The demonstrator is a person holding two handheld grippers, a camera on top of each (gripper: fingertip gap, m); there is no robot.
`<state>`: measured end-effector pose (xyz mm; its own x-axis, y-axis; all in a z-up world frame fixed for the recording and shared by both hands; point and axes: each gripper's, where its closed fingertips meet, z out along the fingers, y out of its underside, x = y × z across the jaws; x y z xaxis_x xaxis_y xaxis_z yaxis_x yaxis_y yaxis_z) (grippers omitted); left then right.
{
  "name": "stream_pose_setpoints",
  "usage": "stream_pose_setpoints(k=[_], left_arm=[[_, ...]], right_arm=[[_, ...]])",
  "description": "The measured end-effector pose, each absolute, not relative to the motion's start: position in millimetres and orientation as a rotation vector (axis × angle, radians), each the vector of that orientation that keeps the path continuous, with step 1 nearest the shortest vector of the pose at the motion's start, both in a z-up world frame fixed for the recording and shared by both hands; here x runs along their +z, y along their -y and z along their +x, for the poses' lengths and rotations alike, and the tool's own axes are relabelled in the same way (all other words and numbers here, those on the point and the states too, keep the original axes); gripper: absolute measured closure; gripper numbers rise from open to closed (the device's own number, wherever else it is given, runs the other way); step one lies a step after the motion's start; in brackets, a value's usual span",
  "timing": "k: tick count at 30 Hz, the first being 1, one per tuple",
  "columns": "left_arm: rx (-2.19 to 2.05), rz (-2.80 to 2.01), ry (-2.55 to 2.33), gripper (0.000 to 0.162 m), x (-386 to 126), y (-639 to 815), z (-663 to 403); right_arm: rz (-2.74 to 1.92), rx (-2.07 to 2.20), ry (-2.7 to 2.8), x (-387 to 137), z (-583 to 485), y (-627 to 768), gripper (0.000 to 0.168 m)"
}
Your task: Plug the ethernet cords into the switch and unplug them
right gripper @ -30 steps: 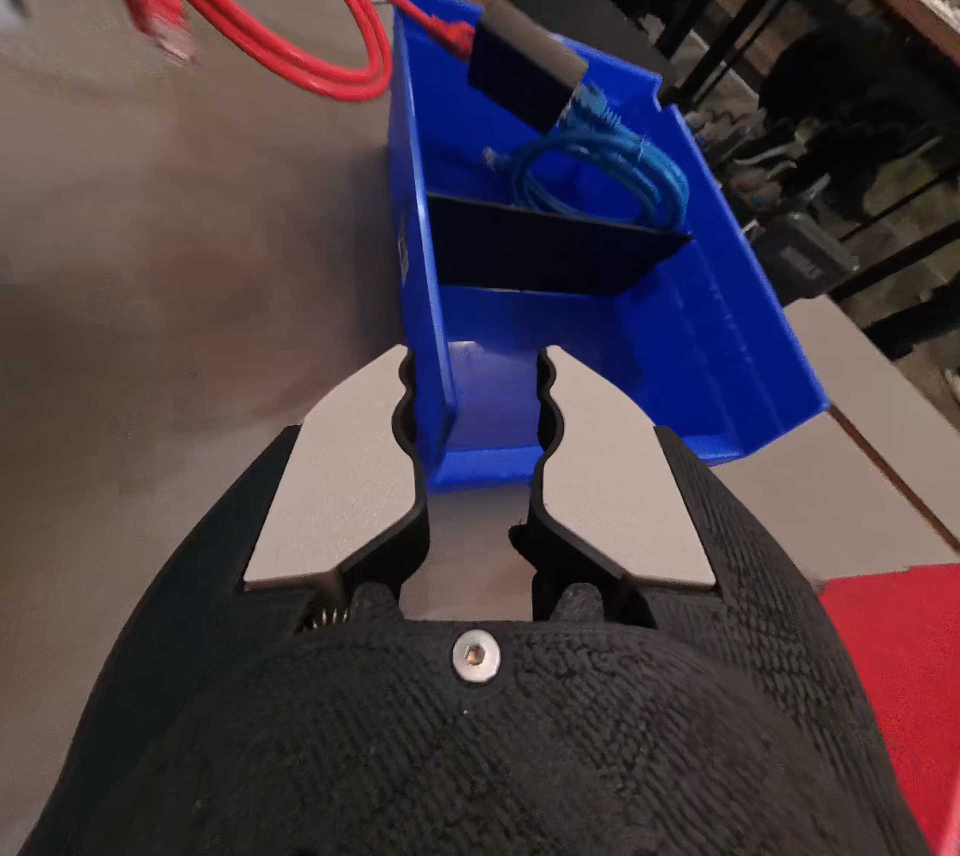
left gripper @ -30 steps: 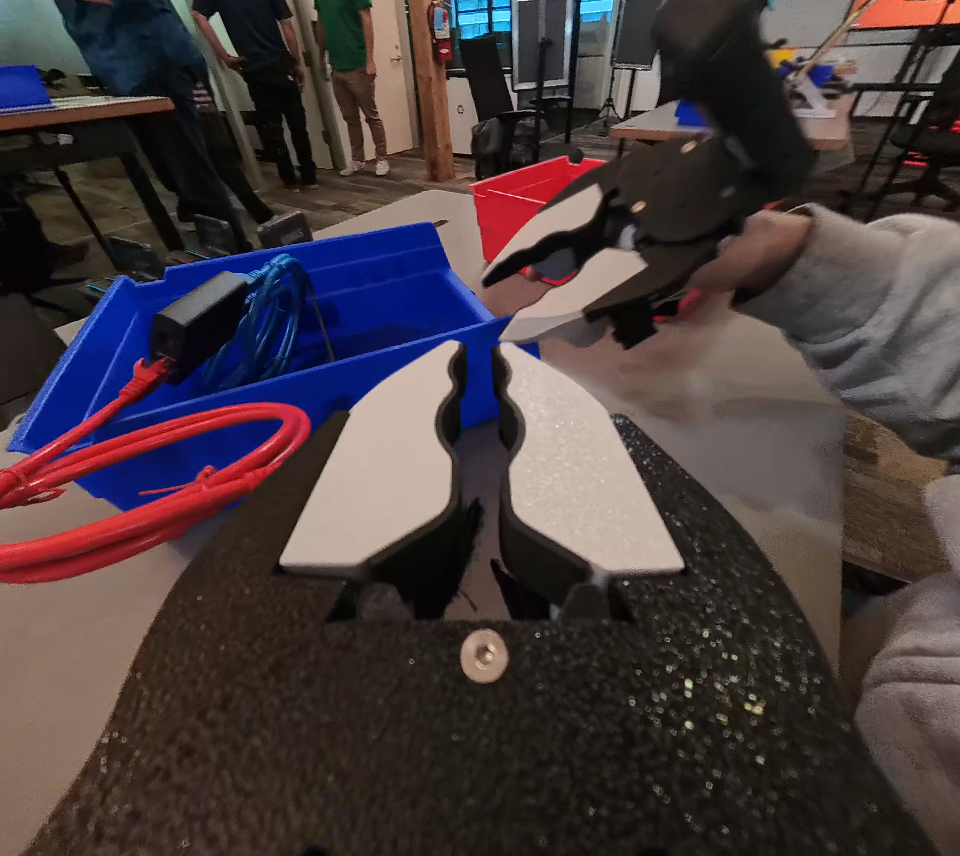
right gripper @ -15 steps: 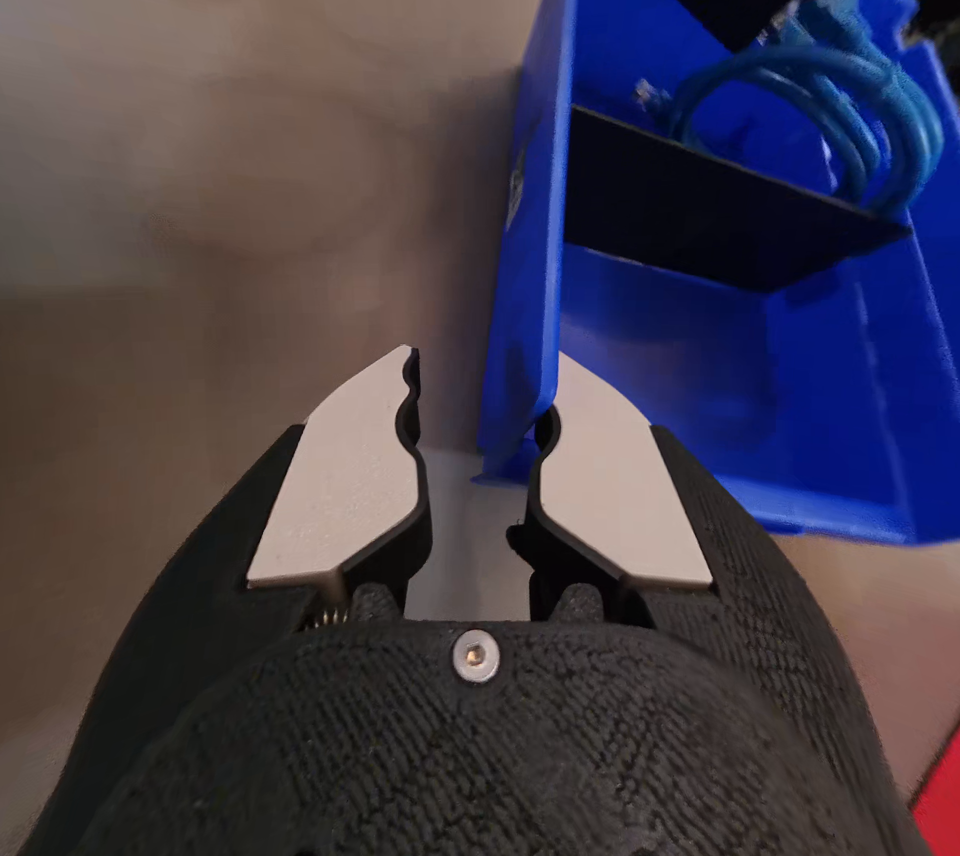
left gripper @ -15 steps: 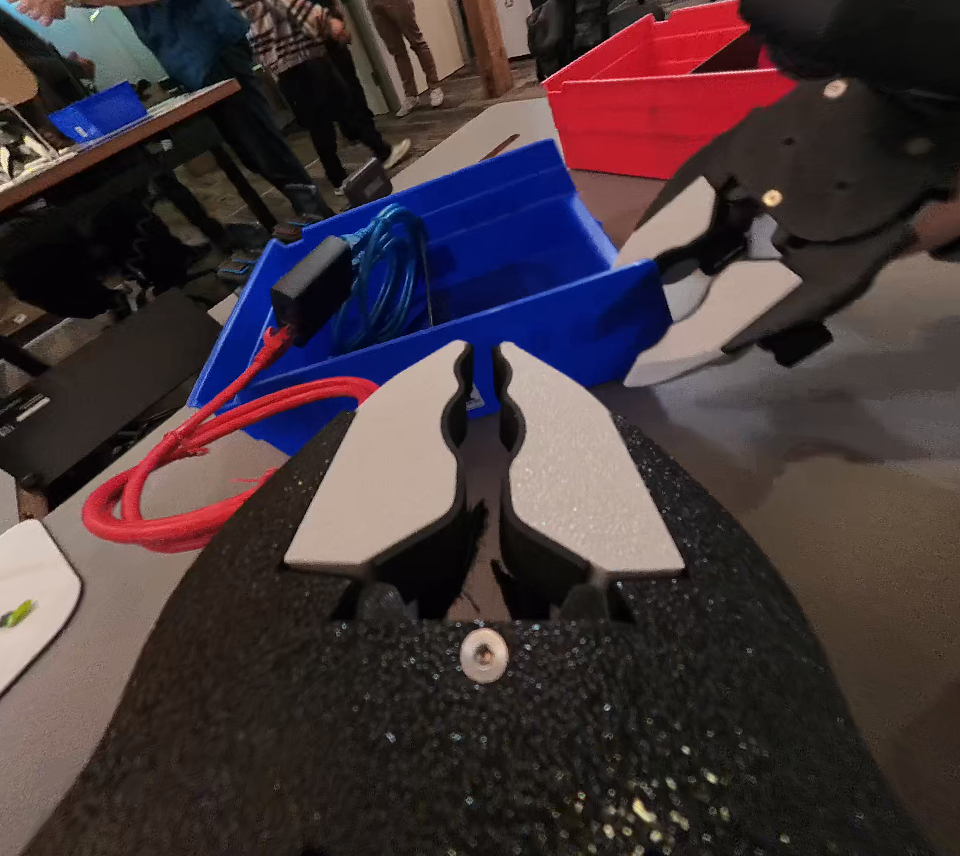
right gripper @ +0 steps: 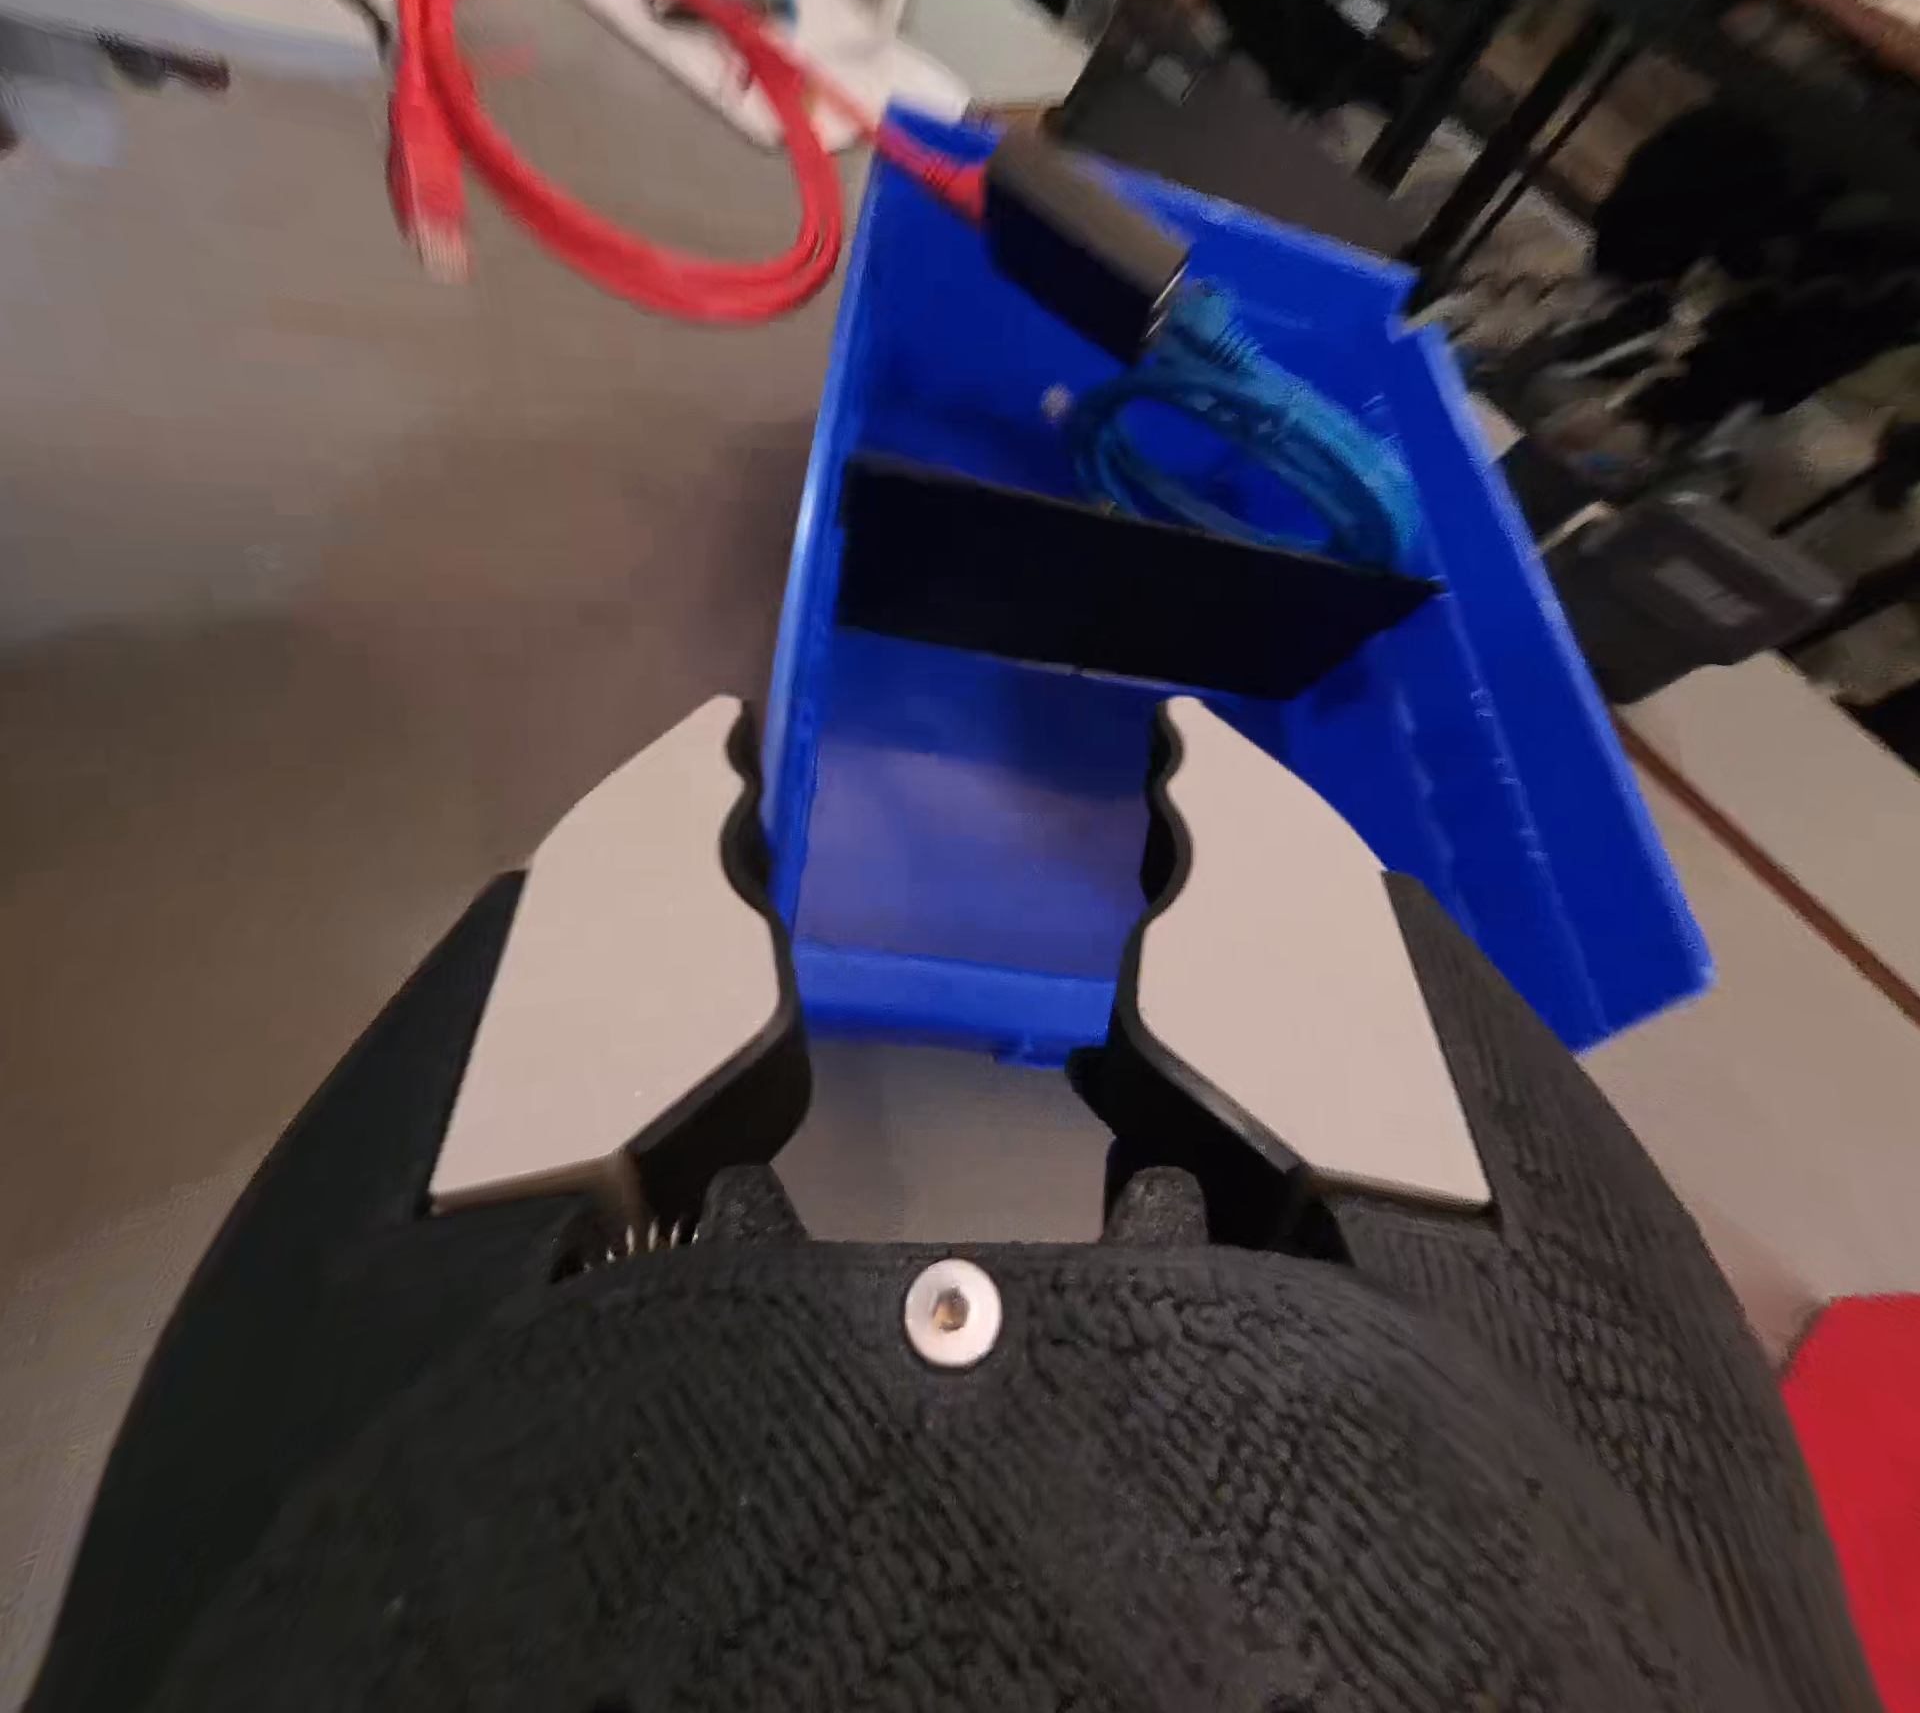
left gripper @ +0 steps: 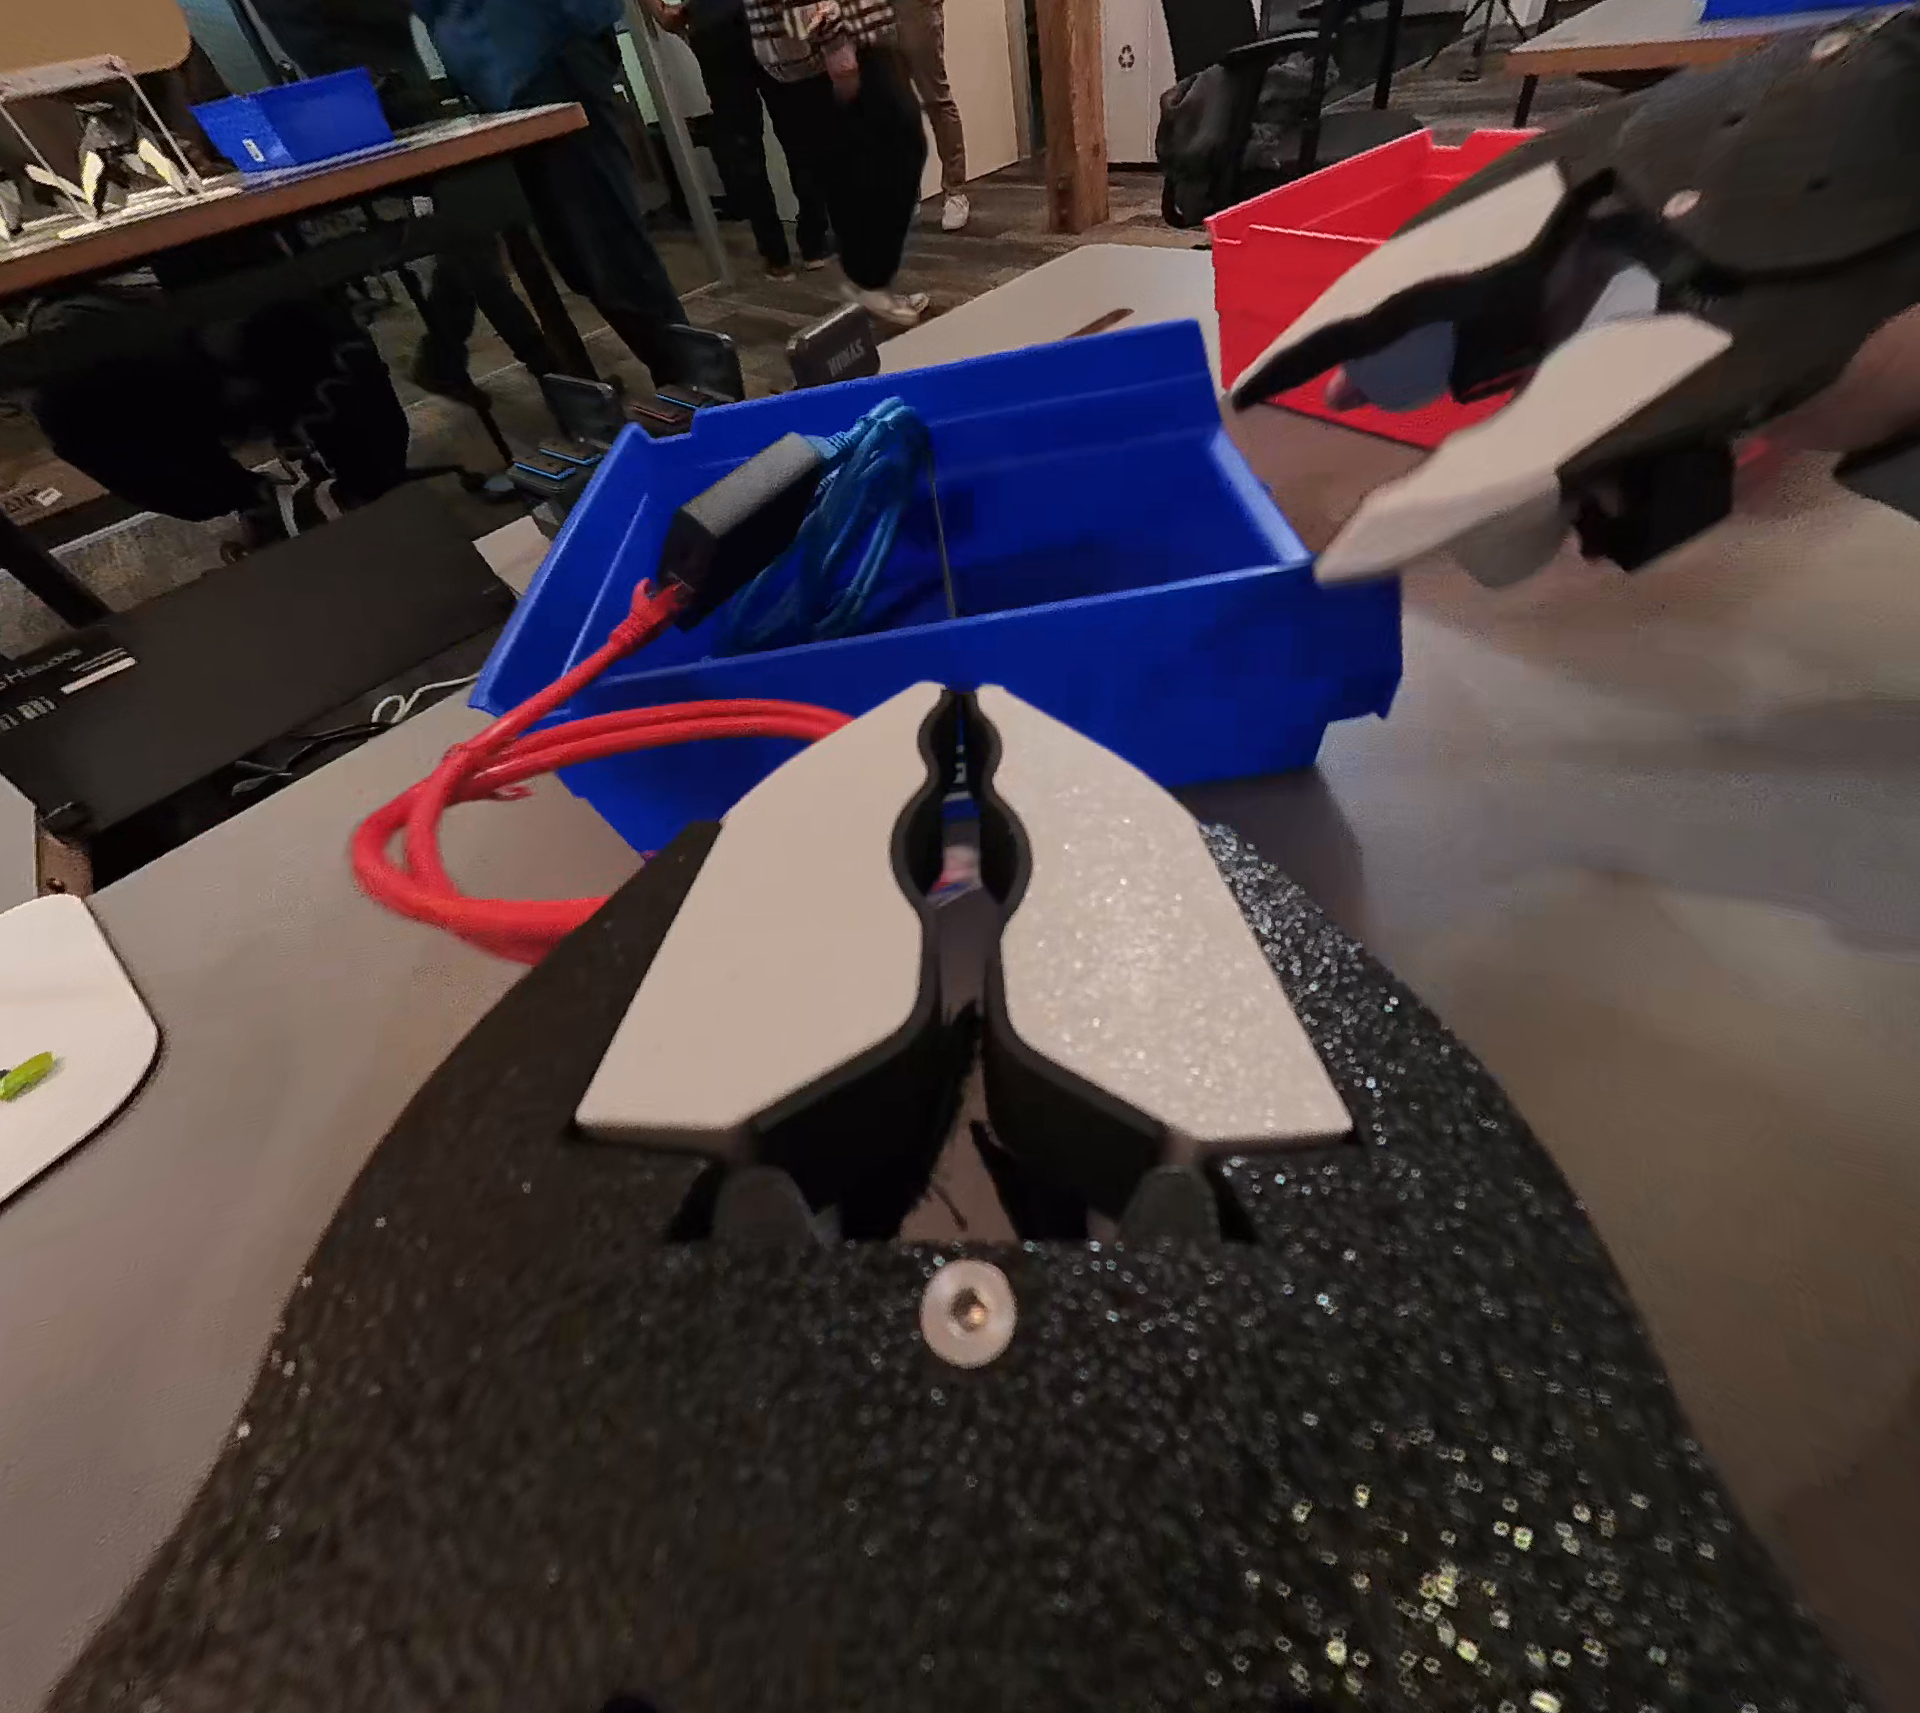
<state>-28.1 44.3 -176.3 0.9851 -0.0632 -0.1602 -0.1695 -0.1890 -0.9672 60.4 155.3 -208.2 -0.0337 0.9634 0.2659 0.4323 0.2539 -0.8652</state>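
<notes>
Holding blue cable (right gripper: 1262, 458), black adapter (right gripper: 1081, 261): blue bin (right gripper: 1475, 832); near compartment bare.

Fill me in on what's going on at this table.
A person holds two grippers over a grey table. The left gripper is shut and empty, by the long wall of a blue bin. The right gripper is open over the bin's empty end. Behind a black divider lie a blue cable and black adapter; a red cable trails out.

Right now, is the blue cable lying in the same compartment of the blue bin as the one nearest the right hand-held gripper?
No, the blue cable lies beyond the black divider, in the far compartment of the blue bin.
</notes>
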Motion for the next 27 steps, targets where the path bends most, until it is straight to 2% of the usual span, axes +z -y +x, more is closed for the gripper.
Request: stream_pose_setpoints(k=[3, 5, 8, 15, 16, 18, 22, 27], left_arm=[[0.074, -1.759, -0.159, 0.161, -177, -44, -29], [0.043, -1.760, -0.157, 0.162, -178, -45, -27], [0.014, -1.772, -0.157, 0.162, -181, -47, -25], [0.012, -1.814, -0.172, 0.161, -186, -46, -23], [0.013, -1.822, -0.176, 0.161, -186, -45, -23], [0.023, -1.839, -0.176, 0.160, -186, -43, -25], [0.042, -1.904, -0.095, 0.143, -191, -37, -39], [-0.124, -2.021, 0.010, 0.094, -209, -36, -38]], right_arm=[[-1.273, 0.799, 1.457, -178, 69, -179, 0.113], [-1.329, 0.671, 1.352, -174, 74, -222, 0.119], [-1.425, 0.414, 1.370, -189, 71, -288, 0.118], [-1.690, 0.218, 1.649, -244, 46, -357, 0.115], [-1.730, 0.198, 1.674, -252, 48, -361, 0.119], [-1.796, 0.228, 1.713, -261, 49, -353, 0.143], [-1.833, 0.189, 1.665, -259, 58, -329, 0.145], [-1.785, 0.221, 1.641, -259, 66, -261, 0.148]])
